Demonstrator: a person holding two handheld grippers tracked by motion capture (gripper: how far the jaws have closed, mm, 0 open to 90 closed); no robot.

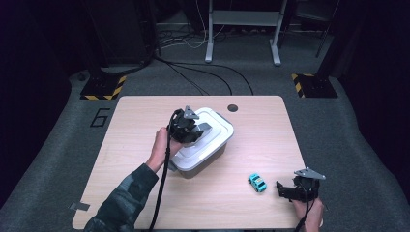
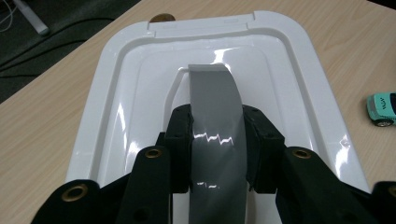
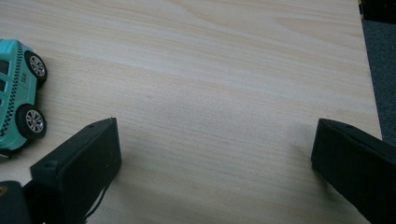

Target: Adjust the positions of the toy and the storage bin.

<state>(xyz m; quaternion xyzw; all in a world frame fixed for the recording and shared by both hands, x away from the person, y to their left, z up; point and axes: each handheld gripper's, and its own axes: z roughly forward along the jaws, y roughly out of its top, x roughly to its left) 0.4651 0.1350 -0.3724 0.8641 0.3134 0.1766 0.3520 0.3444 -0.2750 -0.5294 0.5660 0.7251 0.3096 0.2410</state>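
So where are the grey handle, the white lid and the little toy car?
Handle [image 2: 215, 116], left gripper view, its middle.
Lid [image 2: 299, 60], left gripper view, its raised rim.
Car [image 1: 257, 182], high view, its roof.

Lid: glossy white plastic, smooth, with bright reflections along its raised rim.
Handle: grey plastic, glossy and smooth, mirroring the overhead light.
Box: grey plastic wall below the lid, duller than the lid.
Left gripper: matt black plastic with brass-coloured metal inserts.
Right gripper: matt black, faintly grainy pads.
Table: pale wood-grain surface, smooth, low sheen.
Toy car: teal glossy body, silvery wheel hubs, black tyres.
Floor: grey carpet, rough and matt.
Sleeve: patterned dark cloth.
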